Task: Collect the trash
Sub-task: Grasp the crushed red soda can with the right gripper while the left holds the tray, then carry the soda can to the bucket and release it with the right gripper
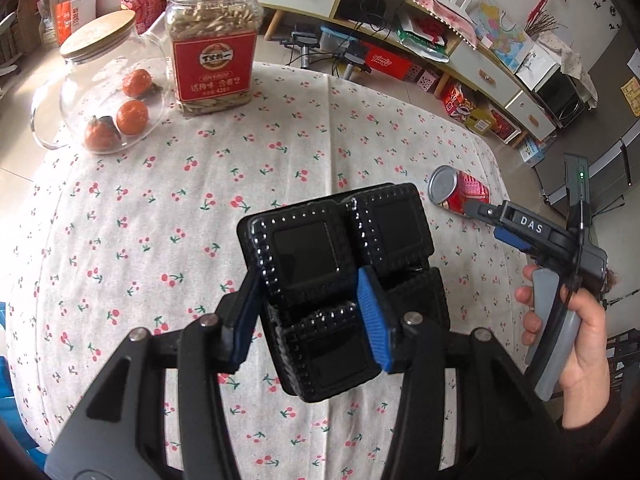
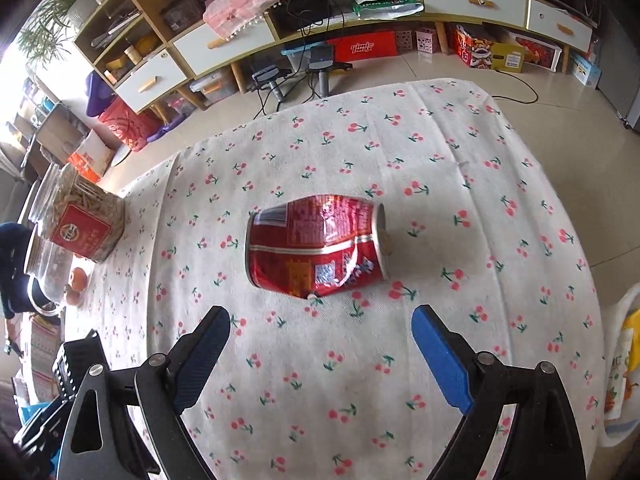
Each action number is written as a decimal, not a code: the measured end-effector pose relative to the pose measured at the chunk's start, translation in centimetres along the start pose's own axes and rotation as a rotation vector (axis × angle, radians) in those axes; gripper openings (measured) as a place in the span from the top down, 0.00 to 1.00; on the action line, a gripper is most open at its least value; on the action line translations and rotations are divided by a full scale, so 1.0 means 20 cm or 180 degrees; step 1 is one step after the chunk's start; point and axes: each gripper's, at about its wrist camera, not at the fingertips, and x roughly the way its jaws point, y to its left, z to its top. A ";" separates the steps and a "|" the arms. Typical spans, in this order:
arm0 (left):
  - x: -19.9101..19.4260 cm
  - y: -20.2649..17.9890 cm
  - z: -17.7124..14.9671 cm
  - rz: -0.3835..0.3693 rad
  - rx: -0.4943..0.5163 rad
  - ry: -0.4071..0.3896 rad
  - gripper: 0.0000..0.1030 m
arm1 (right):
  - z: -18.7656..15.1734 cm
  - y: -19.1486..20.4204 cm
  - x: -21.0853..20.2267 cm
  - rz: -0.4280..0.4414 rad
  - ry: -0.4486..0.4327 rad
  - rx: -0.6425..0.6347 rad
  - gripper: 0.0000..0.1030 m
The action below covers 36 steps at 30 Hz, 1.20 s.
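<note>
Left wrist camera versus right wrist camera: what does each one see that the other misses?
Only the left wrist view shows the black plastic tray clamped in the left gripper and the person's right hand holding the right gripper's handle.

Only the right wrist view shows the right gripper open, short of the dented red can, whose printed side faces it.

Both show the can lying on its side on the cherry-print tablecloth, plus the snack jar and the glass jar beside the oranges.
</note>
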 end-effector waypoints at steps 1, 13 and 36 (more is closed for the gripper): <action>0.00 0.02 0.00 0.0011 -0.0010 -0.0004 0.52 | 0.02 0.02 0.02 -0.0008 -0.0015 0.0000 0.09; -0.04 0.10 0.00 -0.0010 -0.0111 -0.0021 0.52 | 0.09 0.08 0.16 -0.0292 -0.0084 -0.0268 0.17; -0.03 -0.29 -0.13 -0.0119 0.0413 -0.0081 0.52 | -0.40 -0.36 -0.54 -0.0354 -0.0025 -0.0200 0.17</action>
